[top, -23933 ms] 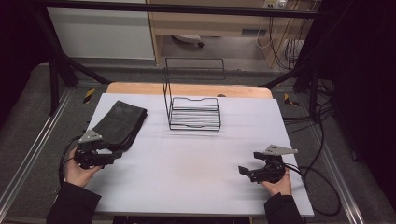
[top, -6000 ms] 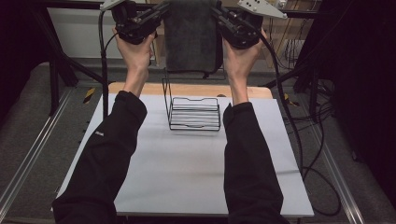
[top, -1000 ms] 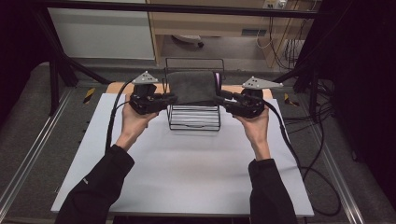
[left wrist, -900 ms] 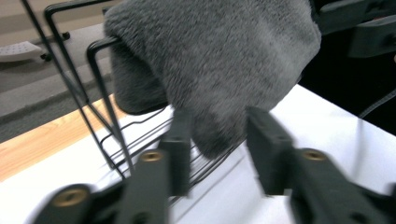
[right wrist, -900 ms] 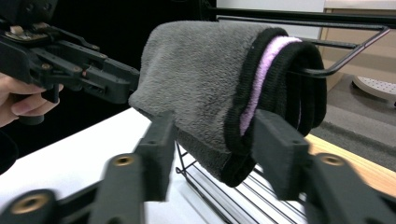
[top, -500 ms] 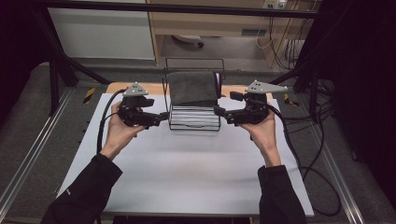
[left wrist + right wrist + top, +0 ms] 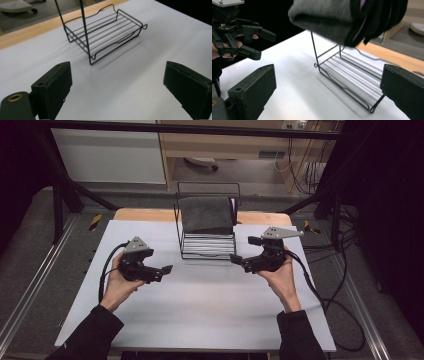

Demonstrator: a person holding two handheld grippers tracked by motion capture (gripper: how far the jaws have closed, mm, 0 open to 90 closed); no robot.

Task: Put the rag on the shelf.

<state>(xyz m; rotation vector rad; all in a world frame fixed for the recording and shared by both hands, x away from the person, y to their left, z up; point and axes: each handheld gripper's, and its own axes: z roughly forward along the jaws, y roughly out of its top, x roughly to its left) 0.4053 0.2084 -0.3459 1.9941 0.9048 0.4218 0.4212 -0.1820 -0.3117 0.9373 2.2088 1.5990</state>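
High view, nearest first: two dark sleeves come in from the bottom edge, each hand holding a gripper above the white surface (image 7: 200, 320). The left gripper (image 7: 162, 270) sits at about 9 o'clock from the middle of the surface, its jaws pointing toward the middle; the right gripper (image 7: 239, 261) sits at about 2 o'clock, pointing back toward it. Both are empty. In the left gripper view the two black jaws stand wide apart with bare white surface between them, and the right gripper view shows its own jaws spread just as wide, with the left gripper (image 7: 264, 42) farther off at 10 o'clock, also parted.

Beyond the grippers, at 12 o'clock on the surface, stands a black wire rack (image 7: 207, 245) with a slatted base and a tall upright frame. A dark grey folded cloth (image 7: 206, 214) is draped over the top bar of that frame, hanging down above the base. Neither gripper touches the rack or the cloth. Behind the rack a strip of wooden edge (image 7: 145, 215) shows along the far side, then grey floor (image 7: 30, 245).
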